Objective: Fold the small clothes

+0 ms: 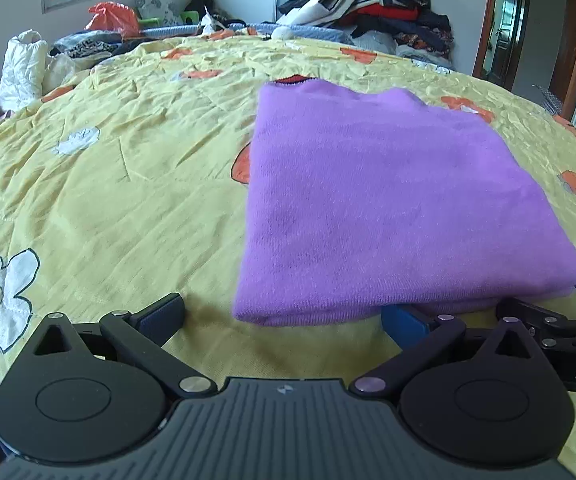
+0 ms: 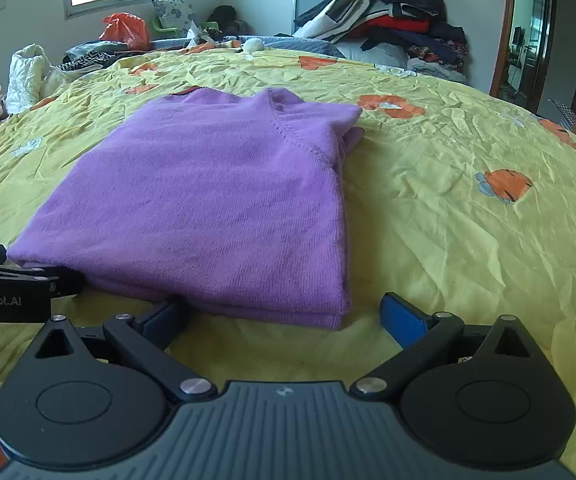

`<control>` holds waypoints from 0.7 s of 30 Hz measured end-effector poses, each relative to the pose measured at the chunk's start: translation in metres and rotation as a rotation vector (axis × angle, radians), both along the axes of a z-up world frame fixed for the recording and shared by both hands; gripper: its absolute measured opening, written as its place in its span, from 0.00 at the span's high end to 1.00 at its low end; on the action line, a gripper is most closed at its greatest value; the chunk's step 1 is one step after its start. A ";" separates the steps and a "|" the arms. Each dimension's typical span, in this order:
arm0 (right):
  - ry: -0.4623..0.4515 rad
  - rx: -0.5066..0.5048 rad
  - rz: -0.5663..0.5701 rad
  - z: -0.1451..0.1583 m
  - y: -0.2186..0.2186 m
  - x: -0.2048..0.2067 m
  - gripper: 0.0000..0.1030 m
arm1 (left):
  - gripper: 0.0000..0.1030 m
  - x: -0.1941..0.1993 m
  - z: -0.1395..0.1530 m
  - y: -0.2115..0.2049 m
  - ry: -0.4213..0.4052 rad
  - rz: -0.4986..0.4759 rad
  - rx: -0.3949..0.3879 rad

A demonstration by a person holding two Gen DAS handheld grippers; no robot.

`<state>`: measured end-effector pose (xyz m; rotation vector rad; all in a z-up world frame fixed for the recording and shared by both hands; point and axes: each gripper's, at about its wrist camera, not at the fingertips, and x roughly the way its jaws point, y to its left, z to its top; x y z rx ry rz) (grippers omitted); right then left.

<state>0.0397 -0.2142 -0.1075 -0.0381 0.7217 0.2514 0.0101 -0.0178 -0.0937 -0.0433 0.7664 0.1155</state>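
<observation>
A purple knitted sweater (image 1: 384, 200) lies folded into a flat rectangle on the yellow flowered bedspread (image 1: 107, 184). It also shows in the right wrist view (image 2: 215, 200), neckline at the far end. My left gripper (image 1: 283, 312) is open at the sweater's near left corner, its right finger (image 1: 404, 320) touching the near edge. My right gripper (image 2: 283, 312) is open at the sweater's near right corner, its left finger (image 2: 163, 316) against the folded edge. Neither holds cloth. Each gripper's arm shows at the other view's side edge.
A heap of dark and red clothes (image 2: 400, 12) lies at the bed's far right. White and patterned clothes (image 2: 27, 72) lie at the left edge. An orange bag (image 2: 125, 30) and a pillow (image 2: 171, 10) sit under the window. A doorway (image 2: 536, 36) is at right.
</observation>
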 end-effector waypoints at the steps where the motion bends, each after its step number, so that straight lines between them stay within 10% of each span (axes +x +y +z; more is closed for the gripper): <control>1: -0.001 -0.001 0.000 0.000 0.000 0.000 0.00 | 0.00 0.000 0.000 0.000 -0.003 0.002 -0.001; 21: 0.001 -0.007 0.011 0.000 0.001 0.001 0.00 | 0.00 0.004 0.001 0.000 0.015 -0.004 -0.001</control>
